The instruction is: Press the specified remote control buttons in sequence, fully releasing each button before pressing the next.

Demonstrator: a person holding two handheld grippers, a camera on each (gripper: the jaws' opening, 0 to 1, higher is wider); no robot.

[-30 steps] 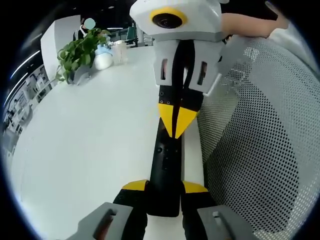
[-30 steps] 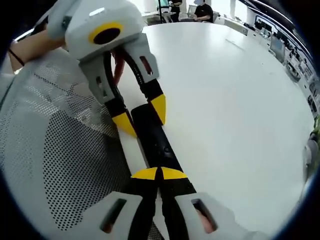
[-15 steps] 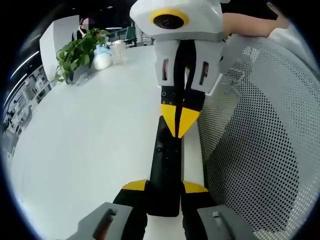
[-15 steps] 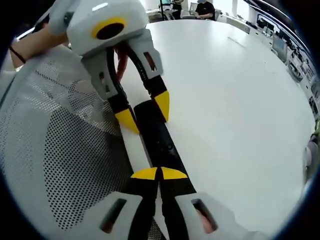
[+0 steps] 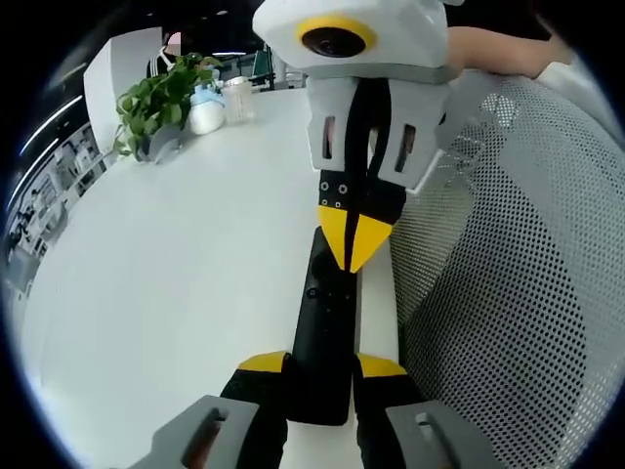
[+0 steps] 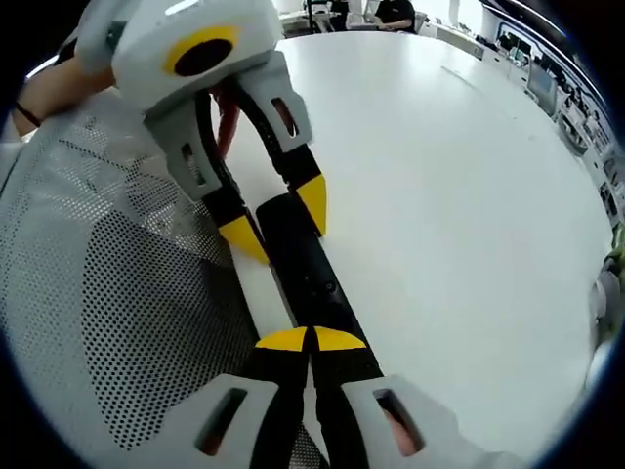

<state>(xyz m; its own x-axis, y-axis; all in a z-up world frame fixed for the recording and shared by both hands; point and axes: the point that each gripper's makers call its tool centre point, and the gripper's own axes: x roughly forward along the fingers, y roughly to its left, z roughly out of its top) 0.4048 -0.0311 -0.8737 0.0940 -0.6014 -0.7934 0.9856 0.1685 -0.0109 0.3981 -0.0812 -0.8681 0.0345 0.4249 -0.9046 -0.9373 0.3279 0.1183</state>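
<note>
Left gripper view: remote clamped at one end, closed tips poised over its buttons

Left gripper view shows a long, slim black plastic remote control (image 5: 324, 332) lying on the round white table (image 5: 176, 293), close to the table's edge and beside a white perforated-mesh chair back (image 5: 508, 313). Held at its near end between the yellow pads of the left gripper (image 5: 322, 371), jaws closed on its two sides. Met from the far side by the right gripper (image 5: 354, 239), yellow tips pressed together into one point, standing over or on the remote's upper face near a small button; cannot tell whether touching or just above.

Right gripper view gives the reverse: own jaws (image 6: 312, 339) closed tip to tip over the remote (image 6: 308, 274), left gripper (image 6: 278, 220) straddling the far end.

Judged as mid-sequence, at or around a press. Further out: a green leafy potted plant (image 5: 161, 98), a small white-and-blue figure (image 5: 203, 112) and a pale cup (image 5: 239, 98) at the table's far rim, well apart from the work.

Risks from here:
- Pressing off-centre, striking a neighbouring button, since the keys are small and black on black.
- Incomplete lift between presses, merging two inputs.
- Remote sliding or tilting toward the table edge if the clamp slackens under downward force.
</note>
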